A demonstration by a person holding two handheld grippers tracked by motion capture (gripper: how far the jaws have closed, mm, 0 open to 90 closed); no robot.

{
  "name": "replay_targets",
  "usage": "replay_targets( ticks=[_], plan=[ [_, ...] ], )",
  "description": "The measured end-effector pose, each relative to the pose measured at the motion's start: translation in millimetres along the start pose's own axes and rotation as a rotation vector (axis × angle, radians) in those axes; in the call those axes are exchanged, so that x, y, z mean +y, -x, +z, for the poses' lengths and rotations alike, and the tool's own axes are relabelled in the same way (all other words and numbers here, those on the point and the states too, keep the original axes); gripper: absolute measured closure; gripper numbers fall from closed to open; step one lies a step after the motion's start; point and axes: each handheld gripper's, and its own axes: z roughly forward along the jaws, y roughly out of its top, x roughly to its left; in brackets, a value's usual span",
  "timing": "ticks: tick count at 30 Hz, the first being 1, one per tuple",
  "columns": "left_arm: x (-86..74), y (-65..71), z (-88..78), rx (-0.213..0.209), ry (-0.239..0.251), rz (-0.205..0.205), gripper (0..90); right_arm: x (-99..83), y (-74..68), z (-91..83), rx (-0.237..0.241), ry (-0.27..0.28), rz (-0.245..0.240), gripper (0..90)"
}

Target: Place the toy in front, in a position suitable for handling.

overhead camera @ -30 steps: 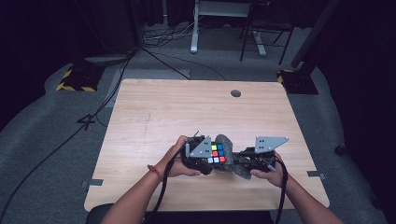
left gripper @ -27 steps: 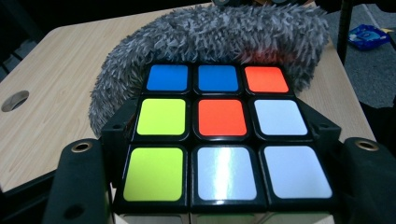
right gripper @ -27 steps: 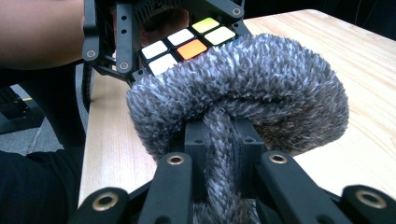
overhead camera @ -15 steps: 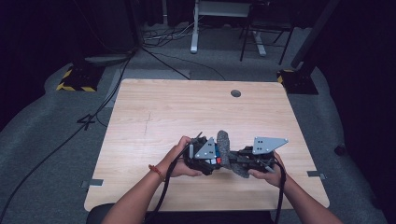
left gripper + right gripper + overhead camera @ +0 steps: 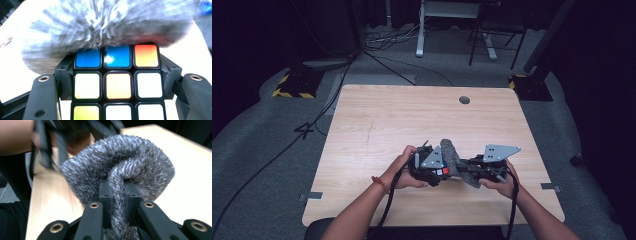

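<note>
My left gripper (image 5: pixel 435 171) is shut on a Rubik's cube (image 5: pixel 442 171) above the near middle of the wooden table (image 5: pixel 402 120). In the left gripper view the cube (image 5: pixel 117 86) sits between the two black jaws, showing blue, orange, white and yellow tiles. A grey fuzzy cloth (image 5: pixel 105 27) lies blurred over the cube's top row. My right gripper (image 5: pixel 473 171) is shut on that cloth (image 5: pixel 454 159), which bulges upward between both hands. In the right gripper view the cloth (image 5: pixel 120 167) folds around my right gripper (image 5: pixel 117 192), pinched in a thick strand.
A round hole (image 5: pixel 464 100) is set in the table's far side. The far half of the tabletop lies bare. Cables, a yellow-and-black striped block (image 5: pixel 292 86) and desk legs (image 5: pixel 419 30) stand on the dark floor beyond. Both forearms come in over the near table edge.
The left gripper has rolled, so the cube's coloured face, seen from above a second ago, has turned away. The cloth now rises against the cube. Both hands stay in place.
</note>
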Motion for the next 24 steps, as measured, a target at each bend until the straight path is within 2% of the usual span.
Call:
replay_targets(
  ticks=[4, 7, 10, 14, 18, 20, 24],
  plan=[
    [2.1, -1.6, -10.1, -0.007, 0.074, -0.018, 33.5, -12.3, 11.7, 3.5, 0.005, -0.052, 0.048, 80.0],
    [4.2, 1.1, -10.5, -0.011, 0.078, 0.001, 33.5, -17.9, 15.1, 10.2, 0.037, -0.073, 0.073, 80.0],
    [5.0, 3.2, -9.3, -0.031, 0.088, 0.007, 33.5, -19.3, 12.4, 16.5, 0.066, -0.091, 0.069, 79.9],
    [2.7, 1.1, -9.4, -0.068, 0.113, -0.018, 33.2, -19.8, 11.4, 17.0, 0.135, -0.036, 0.093, 80.0],
    [1.2, 1.5, -8.3, -0.061, 0.082, -0.006, 32.8, -19.9, 12.9, 12.3, 0.174, 0.028, 0.116, 80.1],
    [1.3, 1.4, -8.3, -0.061, 0.079, -0.006, 32.9, -17.7, 13.0, 8.2, 0.176, 0.060, 0.119, 80.1],
    [2.7, 2.0, -9.4, -0.056, 0.066, -0.003, 33.0, -15.4, 11.4, 5.7, 0.166, 0.071, 0.106, 80.1]
  ],
)
